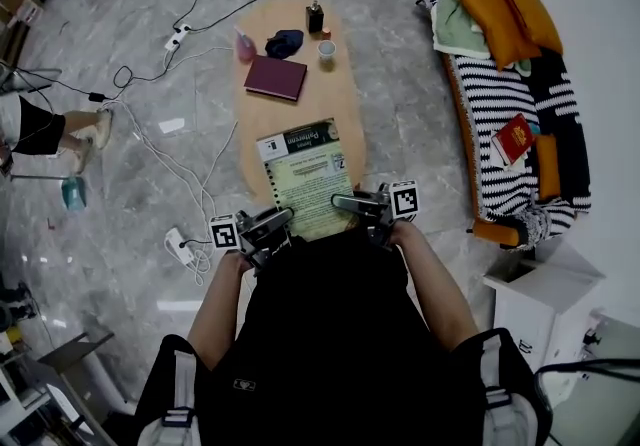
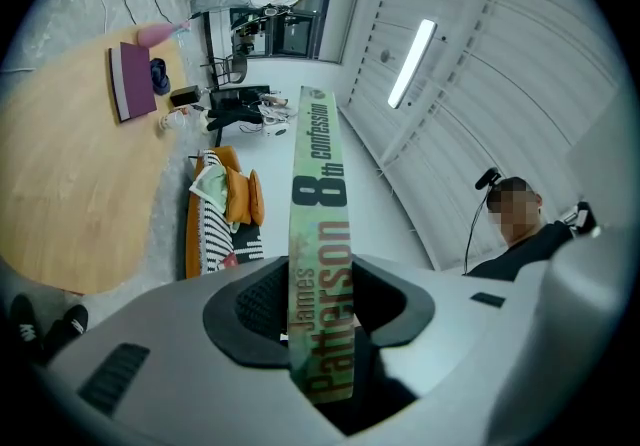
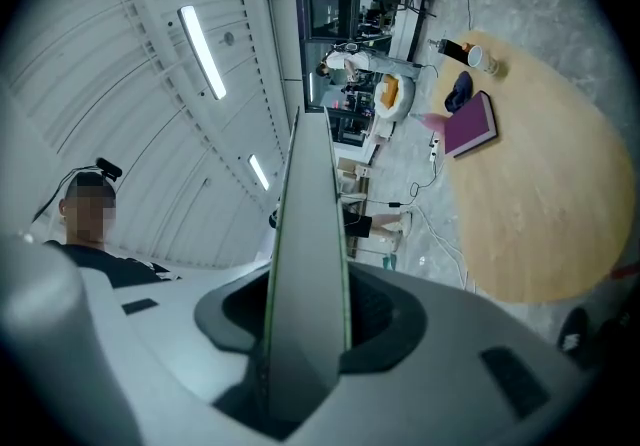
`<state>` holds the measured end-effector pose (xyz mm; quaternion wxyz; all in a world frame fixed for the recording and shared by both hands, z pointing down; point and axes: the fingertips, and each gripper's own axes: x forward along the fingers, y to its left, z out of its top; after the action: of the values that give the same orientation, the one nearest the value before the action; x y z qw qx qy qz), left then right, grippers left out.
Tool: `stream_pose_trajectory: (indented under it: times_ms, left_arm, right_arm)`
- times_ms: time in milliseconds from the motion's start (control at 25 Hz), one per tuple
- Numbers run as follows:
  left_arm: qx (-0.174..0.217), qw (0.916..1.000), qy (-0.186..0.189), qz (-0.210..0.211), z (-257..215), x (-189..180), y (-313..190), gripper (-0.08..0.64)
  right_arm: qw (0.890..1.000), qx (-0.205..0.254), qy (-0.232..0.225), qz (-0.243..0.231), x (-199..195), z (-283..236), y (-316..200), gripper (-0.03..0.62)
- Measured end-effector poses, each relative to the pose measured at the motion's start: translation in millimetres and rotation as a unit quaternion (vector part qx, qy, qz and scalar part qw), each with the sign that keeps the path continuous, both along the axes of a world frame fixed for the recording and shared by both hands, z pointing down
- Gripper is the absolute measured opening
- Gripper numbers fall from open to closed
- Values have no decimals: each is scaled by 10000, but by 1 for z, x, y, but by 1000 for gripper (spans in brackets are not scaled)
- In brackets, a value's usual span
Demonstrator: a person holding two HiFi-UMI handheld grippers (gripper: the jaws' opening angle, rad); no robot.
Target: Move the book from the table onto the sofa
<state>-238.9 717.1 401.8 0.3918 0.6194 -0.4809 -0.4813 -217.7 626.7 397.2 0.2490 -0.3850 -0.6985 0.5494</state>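
Note:
A green paperback (image 1: 306, 172) hangs flat over the near end of the oval wooden table (image 1: 345, 104), gripped on both sides. My left gripper (image 1: 270, 225) is shut on its left near corner. In the left gripper view the printed spine (image 2: 322, 234) runs up between the pads of the left gripper (image 2: 322, 329). My right gripper (image 1: 362, 203) is shut on the book's right edge, and in the right gripper view the grey page edge (image 3: 308, 234) fills the gap in the right gripper (image 3: 305, 334). The striped sofa (image 1: 500, 84) with orange cushions stands to the right.
On the table's far half lie a maroon book (image 1: 276, 77), a pink bottle (image 1: 244, 45), a dark cloth (image 1: 284, 42), a cup (image 1: 326, 51) and a dark bottle (image 1: 315, 18). A red book (image 1: 514, 139) lies on the sofa. Cables and power strips (image 1: 180, 244) cross the floor at left. A white cabinet (image 1: 540, 299) stands at right.

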Motion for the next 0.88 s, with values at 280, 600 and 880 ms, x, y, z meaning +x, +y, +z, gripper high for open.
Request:
stream_pose_trajectory:
  times_ms: [280,600,880]
  left_arm:
    - [39,9999,75,112,-2,2,-1,170]
    - [-10,9996,54,292,0,-4,-8,171]
    - [7,9978,171,645,0,4,-44,171]
  right_arm:
    - [9999,35,88,117,3,1,-2,170]
    - [9995,21,79,309,4,-1,-6,170]
    - [9972,42,185,728,19,6,-42,170]
